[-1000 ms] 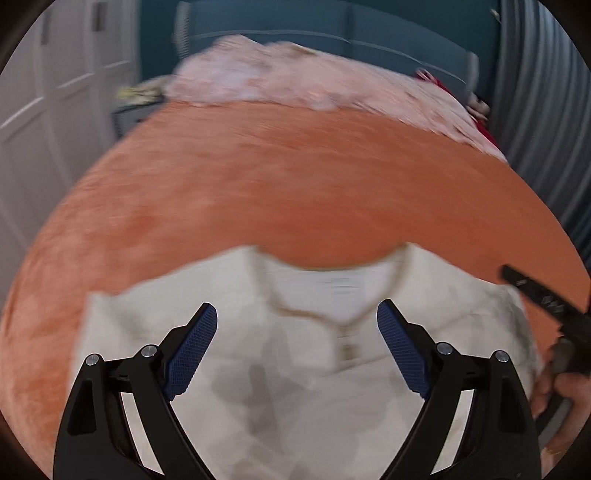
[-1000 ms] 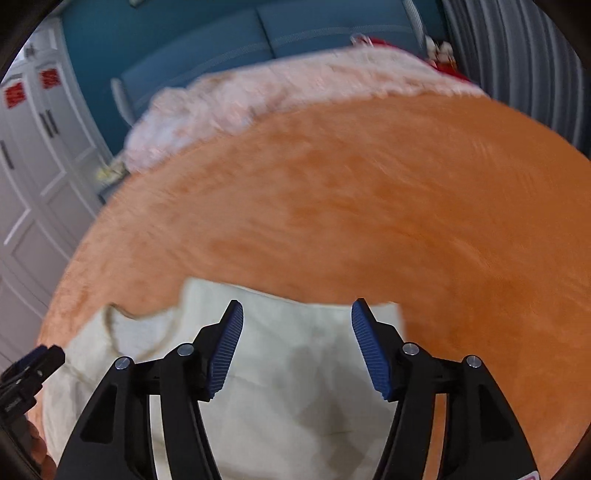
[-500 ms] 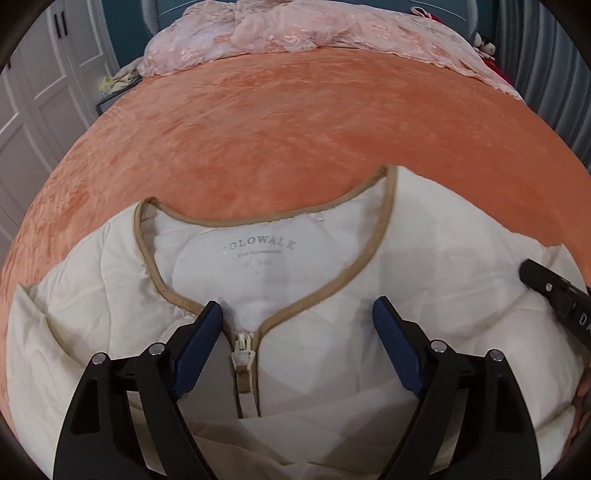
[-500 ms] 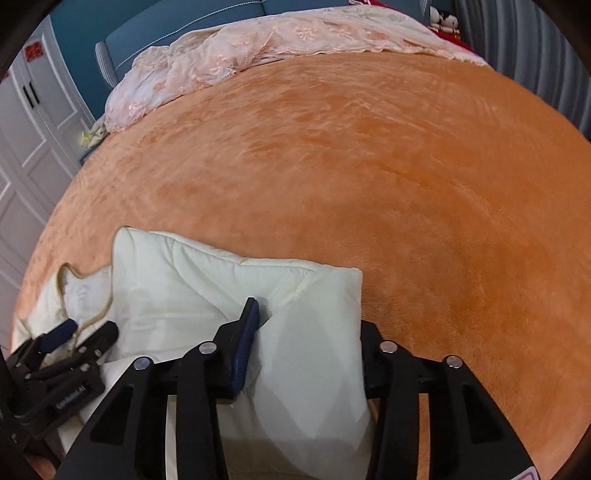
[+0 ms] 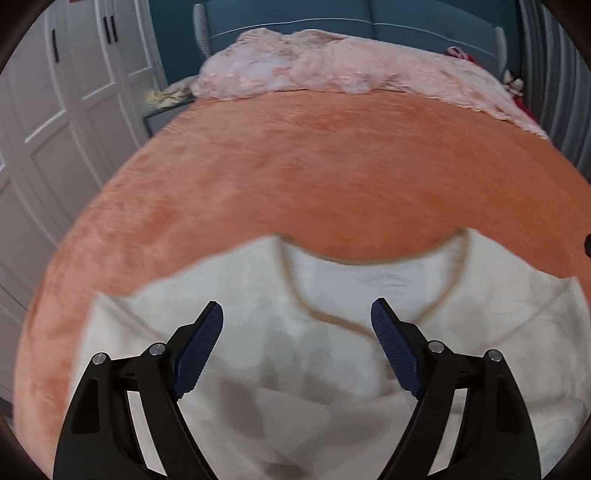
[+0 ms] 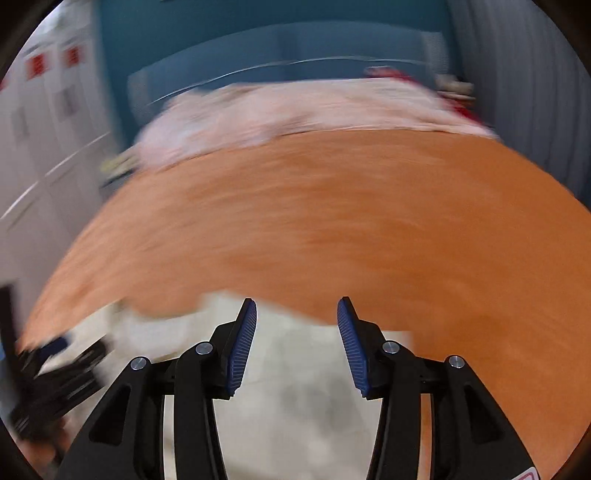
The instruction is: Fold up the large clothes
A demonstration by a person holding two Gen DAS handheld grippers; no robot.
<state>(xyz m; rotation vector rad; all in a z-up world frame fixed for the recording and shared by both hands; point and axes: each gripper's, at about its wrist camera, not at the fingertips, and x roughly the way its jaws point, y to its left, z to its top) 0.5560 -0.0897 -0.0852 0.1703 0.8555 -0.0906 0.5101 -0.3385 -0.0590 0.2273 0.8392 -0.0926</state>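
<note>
A cream quilted jacket (image 5: pixel 295 354) with a tan-trimmed neckline (image 5: pixel 369 260) lies flat on the orange bed cover (image 5: pixel 314 173). My left gripper (image 5: pixel 297 314) is open and empty above the jacket's chest, below the neckline. In the right wrist view, which is blurred, the jacket (image 6: pixel 291 373) lies under my right gripper (image 6: pixel 296 310), which is open and empty over the jacket's far edge. The left gripper (image 6: pixel 55 373) shows as a dark blur at the lower left of that view.
A pink lace cover (image 5: pixel 332 62) lies bunched at the head of the bed against a teal headboard (image 5: pixel 369 18). White wardrobe doors (image 5: pixel 55 110) stand on the left. Grey pleated curtains (image 5: pixel 554 74) hang on the right.
Both grippers have pulled back and up from the jacket. My right gripper has let go of the jacket fold that it pinched half a second ago and is open now.
</note>
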